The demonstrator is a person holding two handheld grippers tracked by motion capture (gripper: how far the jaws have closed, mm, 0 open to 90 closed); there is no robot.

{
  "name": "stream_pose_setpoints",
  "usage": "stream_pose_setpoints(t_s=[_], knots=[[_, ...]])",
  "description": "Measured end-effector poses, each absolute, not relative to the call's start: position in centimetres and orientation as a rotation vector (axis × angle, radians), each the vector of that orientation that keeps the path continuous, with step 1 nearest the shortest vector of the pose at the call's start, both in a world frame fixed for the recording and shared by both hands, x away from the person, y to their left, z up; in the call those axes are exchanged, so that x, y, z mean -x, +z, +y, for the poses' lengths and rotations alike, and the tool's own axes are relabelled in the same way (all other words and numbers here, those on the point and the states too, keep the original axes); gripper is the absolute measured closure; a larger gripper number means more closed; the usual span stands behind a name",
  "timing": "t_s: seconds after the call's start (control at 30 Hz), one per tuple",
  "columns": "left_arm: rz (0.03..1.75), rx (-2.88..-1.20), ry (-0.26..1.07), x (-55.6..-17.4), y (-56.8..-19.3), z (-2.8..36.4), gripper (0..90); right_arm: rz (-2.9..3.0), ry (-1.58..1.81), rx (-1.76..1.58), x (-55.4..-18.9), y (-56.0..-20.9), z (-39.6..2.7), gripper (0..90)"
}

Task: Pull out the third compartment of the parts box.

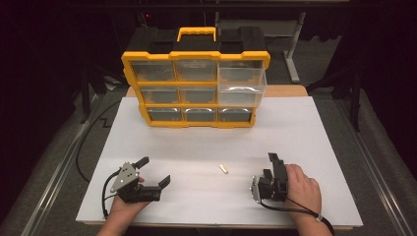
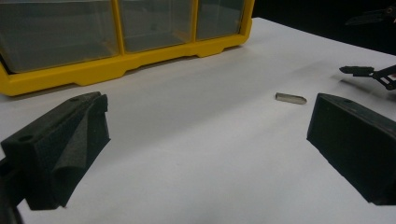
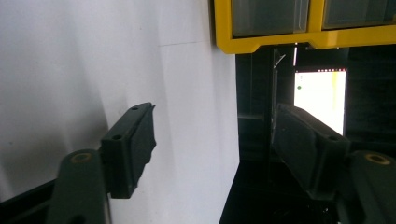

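**With both grippers low on the desk, the small piece lies loose between them**

While I hold my left gripper near the front left corner of the desk, its jaws stand wide, nothing between them. In the left gripper view the two black pads frame bare white sheet, and the small metal piece lies flat just ahead of the right-hand pad, apart from it. From the high view that small metal piece sits in the front half of the desk, about midway between the left and right edges, touching neither gripper.

My right gripper is down near the front right part of the desk, turned on its side. Its jaws stand apart, gripping nothing; in the right gripper view one pad hangs over the white sheet, the other against the dark beyond the desk's edge.

At the rear edge stands the yellow drawer organizer, upright. Its right-hand drawer in the middle row is pulled out toward me; I cannot tell what is in it. The other drawers sit flush.
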State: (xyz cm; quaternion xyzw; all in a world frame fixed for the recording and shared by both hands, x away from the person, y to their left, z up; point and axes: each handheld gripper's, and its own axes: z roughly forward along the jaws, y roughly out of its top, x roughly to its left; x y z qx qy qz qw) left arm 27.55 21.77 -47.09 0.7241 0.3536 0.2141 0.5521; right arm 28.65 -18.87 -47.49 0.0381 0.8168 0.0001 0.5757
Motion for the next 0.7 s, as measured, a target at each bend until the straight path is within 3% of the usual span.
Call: stream_pose_setpoints(t_s=[0.23, 0.43, 0.7], knots=[[0.846, -1.713, 0.509, -27.9, -46.9, 22.0, 0.1, 1.893, 0.012, -0.077, -28.6, -47.3, -19.1, 15.3], [0.871, -1.719, 0.499, -28.3, -46.9, 22.2, 0.1, 1.884, 0.008, -0.062, -28.7, -47.1, -19.0, 0.0], [0.888, -1.724, 0.509, -28.4, -47.0, 22.1, 0.2, 1.867, 0.023, -0.061, -28.3, -47.0, -18.6, 0.0]])
